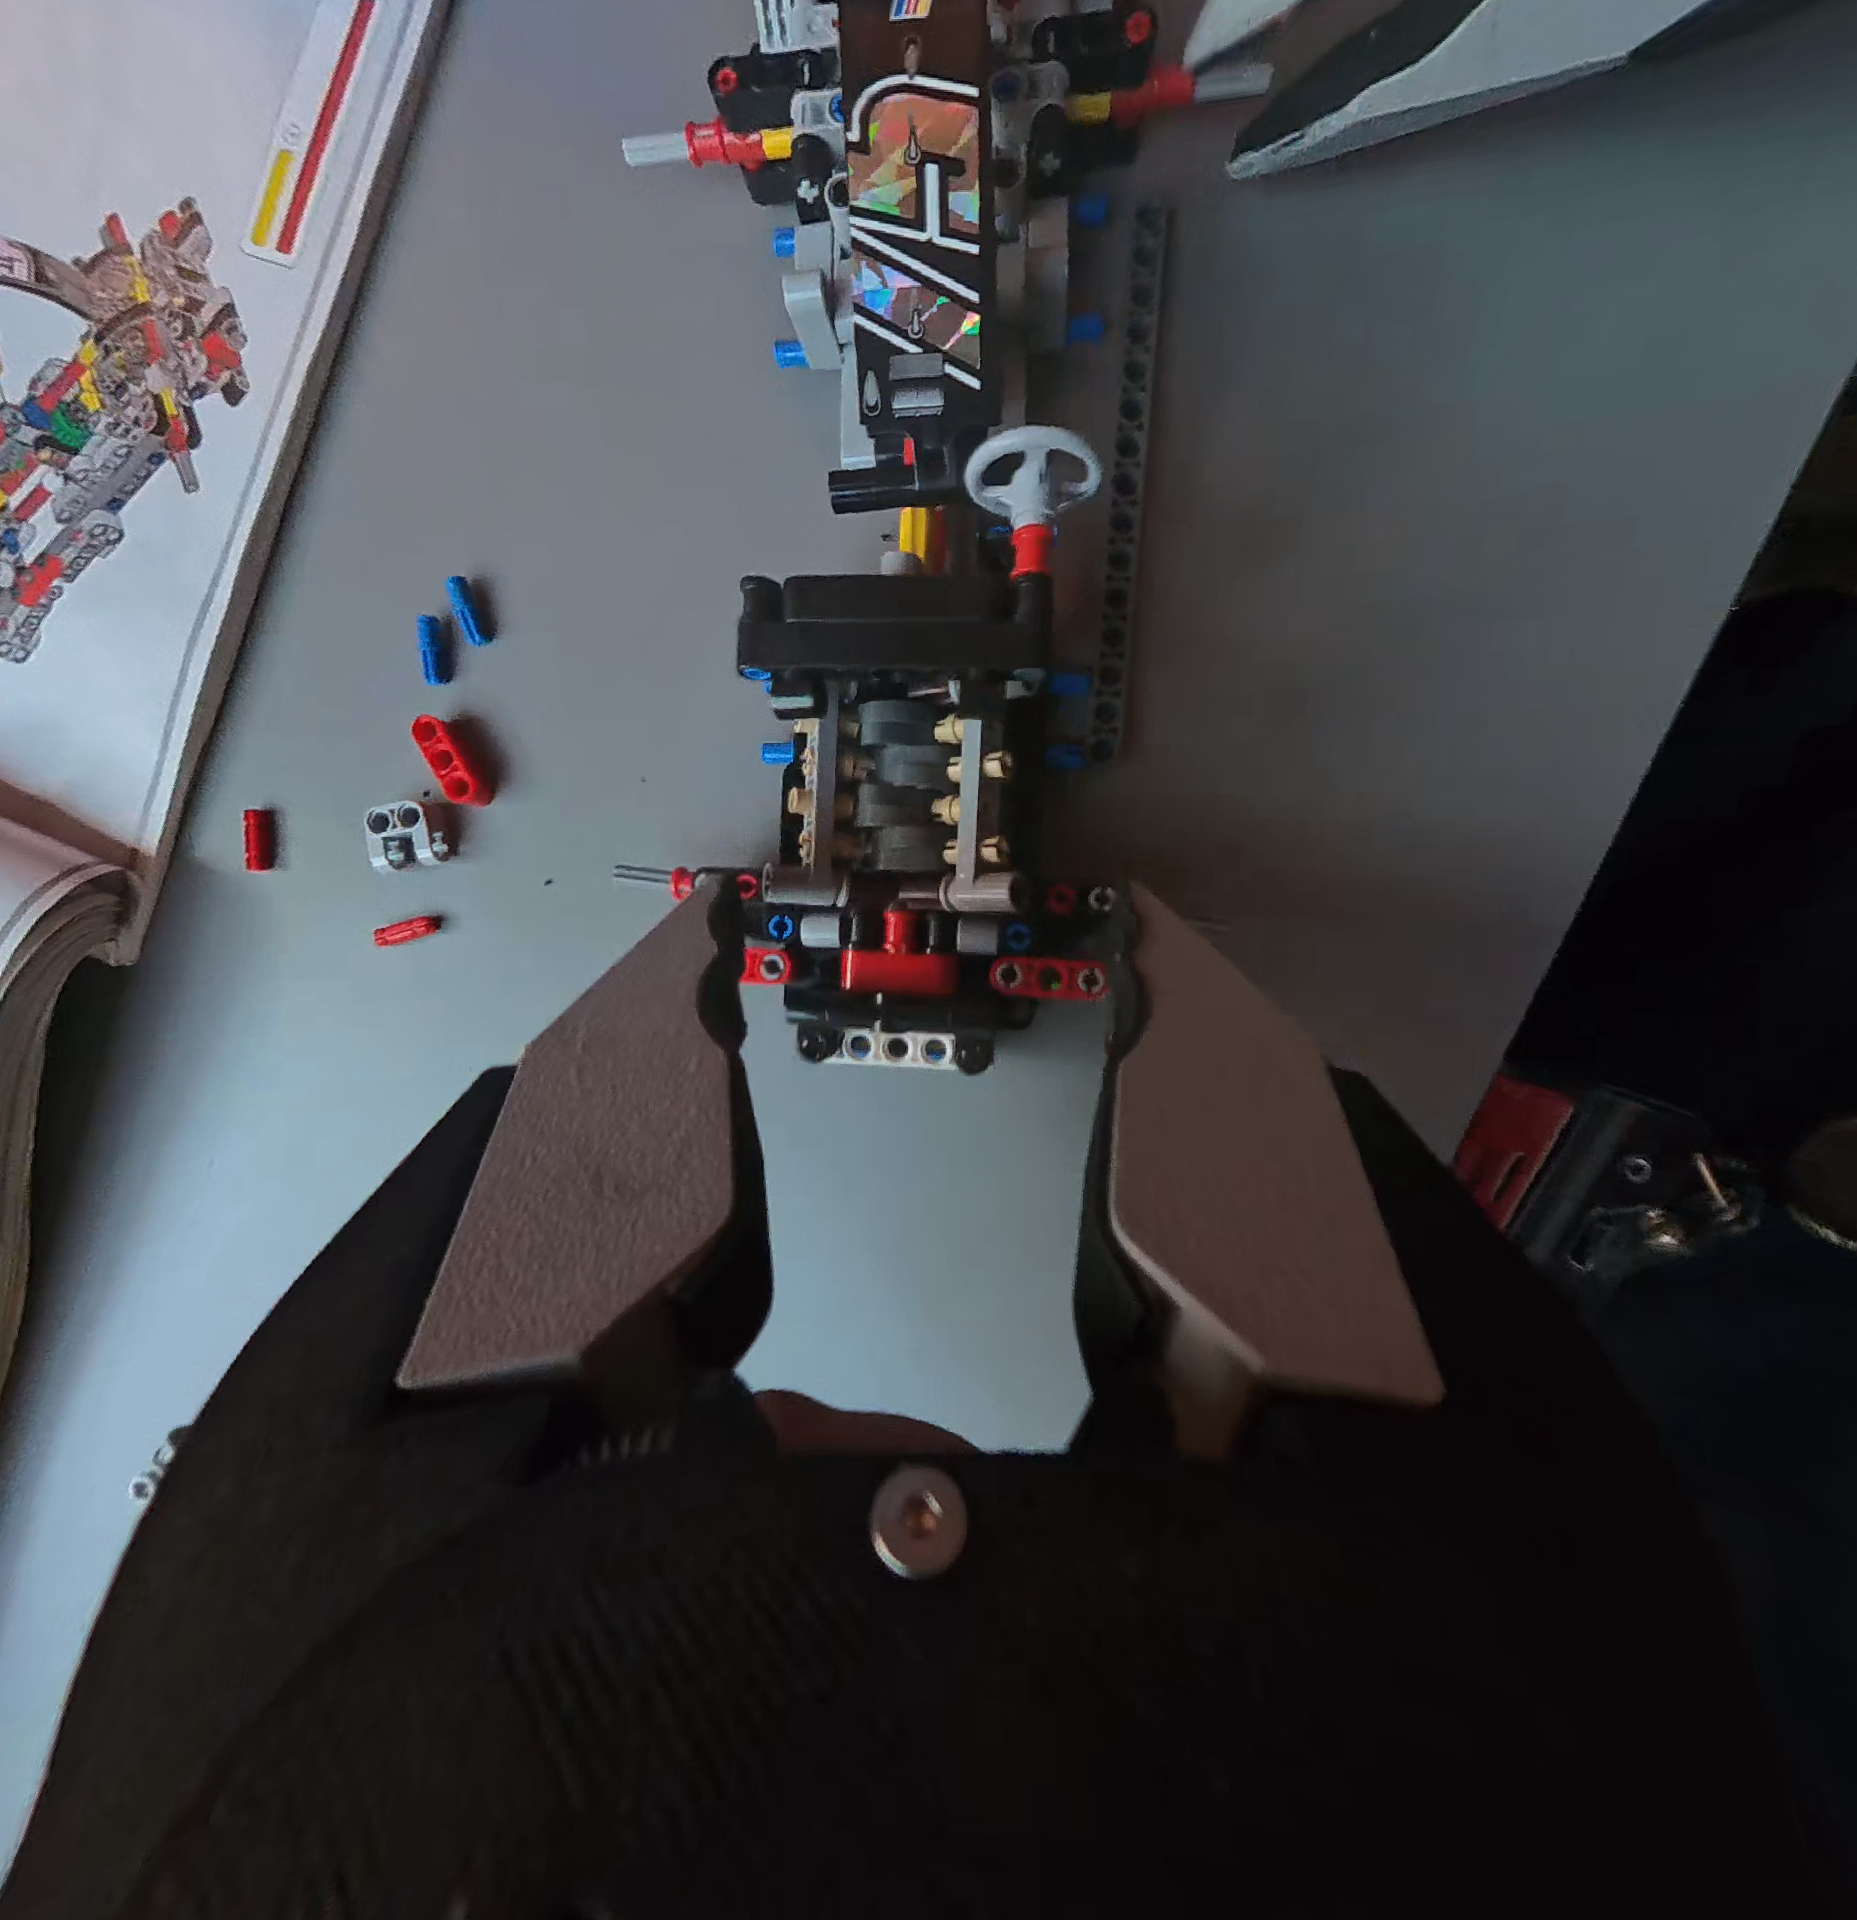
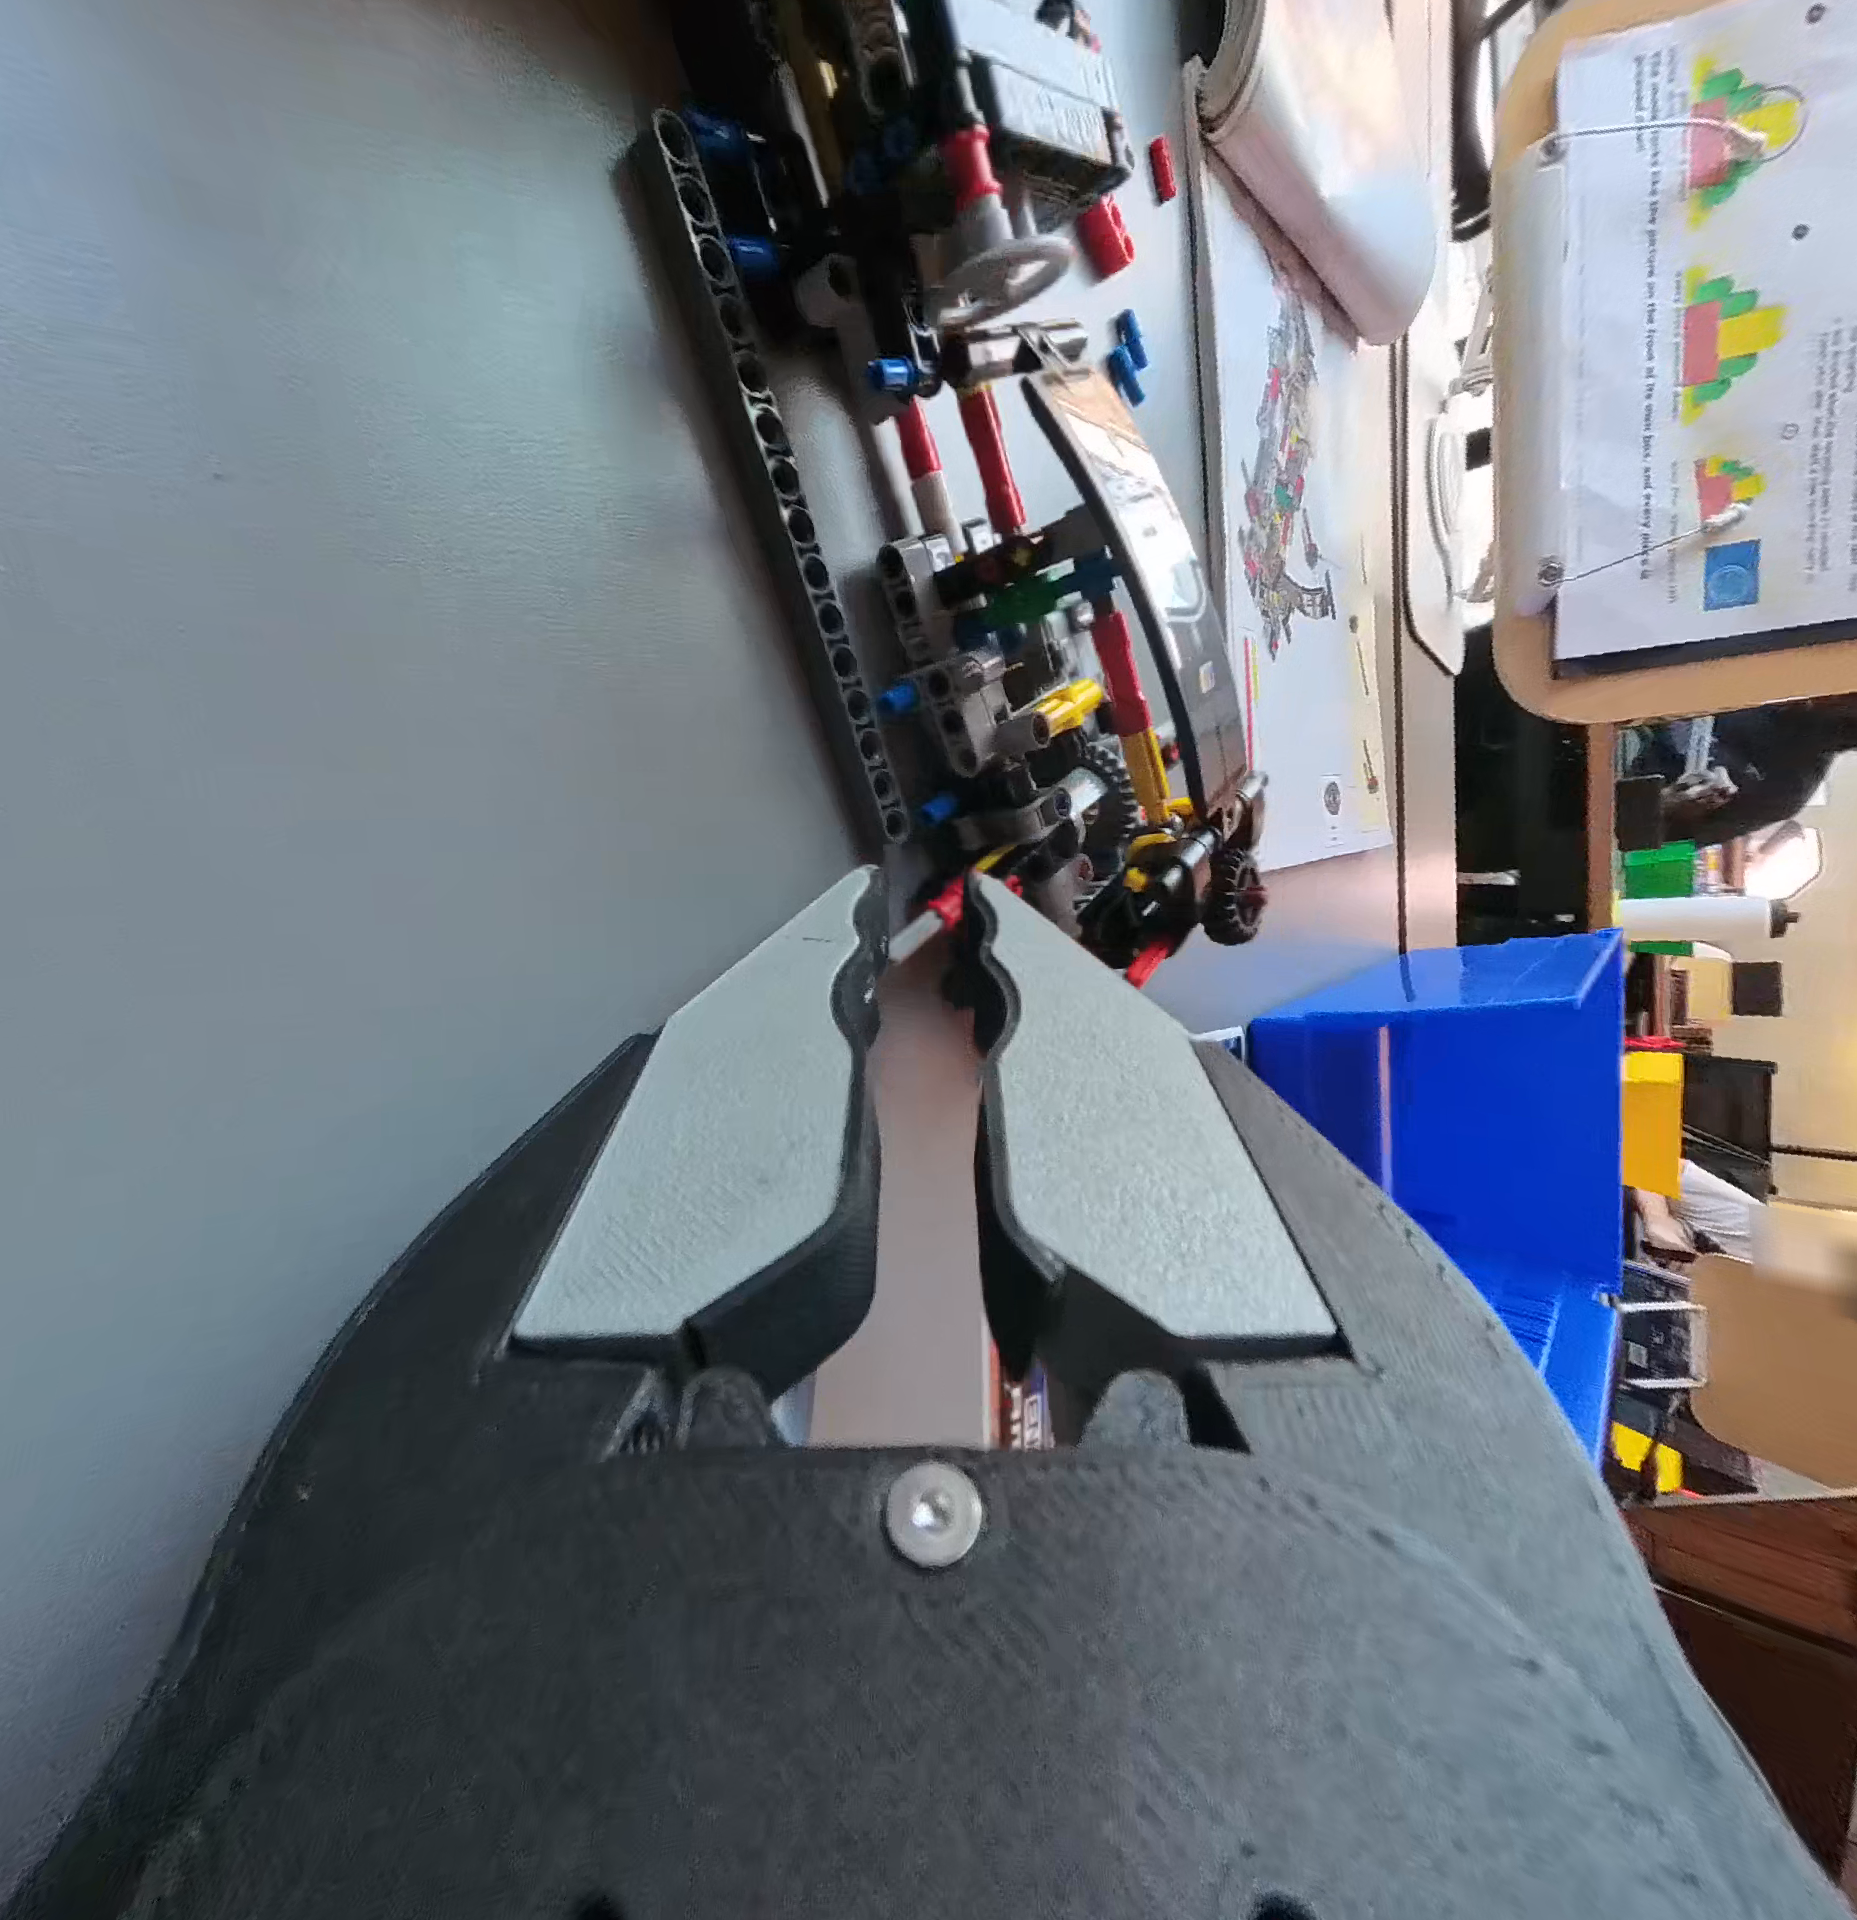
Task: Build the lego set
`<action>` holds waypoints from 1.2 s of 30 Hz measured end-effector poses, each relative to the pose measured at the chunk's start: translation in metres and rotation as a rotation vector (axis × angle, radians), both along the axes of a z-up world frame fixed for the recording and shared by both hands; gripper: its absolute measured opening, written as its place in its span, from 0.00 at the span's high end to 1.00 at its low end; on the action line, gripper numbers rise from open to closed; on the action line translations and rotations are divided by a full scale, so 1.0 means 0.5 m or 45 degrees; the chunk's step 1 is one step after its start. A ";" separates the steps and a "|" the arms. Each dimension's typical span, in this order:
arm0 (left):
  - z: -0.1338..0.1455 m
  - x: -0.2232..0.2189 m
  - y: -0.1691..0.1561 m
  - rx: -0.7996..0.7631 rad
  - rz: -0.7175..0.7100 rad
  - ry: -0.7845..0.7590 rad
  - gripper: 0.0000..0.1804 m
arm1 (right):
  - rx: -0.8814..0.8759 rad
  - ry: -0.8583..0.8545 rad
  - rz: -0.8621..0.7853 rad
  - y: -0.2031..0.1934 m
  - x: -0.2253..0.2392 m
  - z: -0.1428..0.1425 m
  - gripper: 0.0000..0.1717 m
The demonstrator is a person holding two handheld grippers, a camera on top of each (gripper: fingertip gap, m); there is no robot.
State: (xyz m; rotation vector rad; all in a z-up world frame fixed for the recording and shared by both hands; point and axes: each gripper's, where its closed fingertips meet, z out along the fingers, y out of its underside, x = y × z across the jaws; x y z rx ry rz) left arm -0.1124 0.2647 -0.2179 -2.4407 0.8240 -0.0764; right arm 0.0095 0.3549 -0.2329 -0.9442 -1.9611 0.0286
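Observation:
A long brick-built car chassis (image 1: 903, 790) lies on the grey table (image 1: 1423, 623), with a white steering wheel (image 1: 1030, 473) and a black stickered panel. My left gripper (image 1: 924, 935) is shut on its near end, one pad against each side of the red-and-black rear block. The chassis also shows in the right wrist view (image 2: 1007, 675). My right gripper (image 2: 929, 914) is at the chassis's other end, its fingers slightly apart. A grey axle with a red bush (image 2: 919, 928) sticks out between its tips, and the pads do not clamp it. The right gripper shows far off in the left wrist view (image 1: 1423, 94).
An open instruction booklet (image 1: 124, 416) lies left of the chassis. Loose pieces lie between them: two blue pins (image 1: 451, 629), a red beam (image 1: 451, 758), a grey connector (image 1: 404, 834), a red bush (image 1: 259, 836). A long dark grey beam (image 1: 1132, 468) lies alongside the chassis. A blue bin (image 2: 1475, 1091) stands nearby. There is about 15 centimetres between the tips of the two grippers. The right gripper is farther from the grey connector (image 1: 404, 834), some 20 centimetres, than the left, some 10 centimetres.

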 end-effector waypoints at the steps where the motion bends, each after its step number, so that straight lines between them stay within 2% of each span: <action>1: 0.006 -0.002 -0.001 0.002 0.000 -0.014 0.63 | -0.011 -0.009 0.003 0.005 0.000 0.005 0.93; 4: 0.010 -0.004 0.008 -0.001 0.011 -0.016 0.63 | -0.105 0.071 0.007 0.025 0.002 0.038 0.92; 9: -0.002 0.020 0.025 0.025 -0.030 0.086 0.59 | -0.484 0.233 -0.134 0.074 0.028 0.070 0.81; 11: 0.011 0.036 0.036 0.101 -0.037 0.106 0.62 | -0.613 0.257 -0.157 0.078 0.032 0.067 0.80; 14: 0.047 0.093 0.027 0.262 -0.130 0.101 0.77 | -0.765 0.225 -0.163 0.073 0.036 0.044 0.84; 18: 0.013 0.165 0.004 0.175 -0.237 0.051 0.78 | -0.786 0.222 -0.125 0.069 0.029 0.029 0.85; 21: -0.014 0.172 0.028 0.124 -0.243 0.125 0.78 | -0.760 0.279 -0.152 0.091 0.022 0.039 0.82; 24: -0.023 0.188 0.052 0.107 -0.276 0.170 0.84 | -0.814 0.321 -0.165 0.107 0.018 0.047 0.80; 26: -0.044 0.177 0.068 0.042 -0.251 0.237 0.87 | -0.877 0.272 -0.168 0.105 0.017 0.031 0.75; 28: -0.060 0.167 0.079 -0.017 -0.230 0.283 0.89 | -0.887 0.248 -0.169 0.105 0.014 0.017 0.74; 31: -0.064 0.168 0.088 -0.061 -0.229 0.305 0.92 | -0.890 0.275 -0.145 0.103 0.011 0.024 0.74; 33: -0.060 0.166 0.095 -0.072 -0.216 0.334 0.88 | -0.903 0.289 -0.132 0.105 0.012 0.029 0.74; 36: -0.055 0.174 0.092 -0.094 -0.218 0.314 0.89 | -0.909 0.260 -0.122 0.107 0.013 0.023 0.74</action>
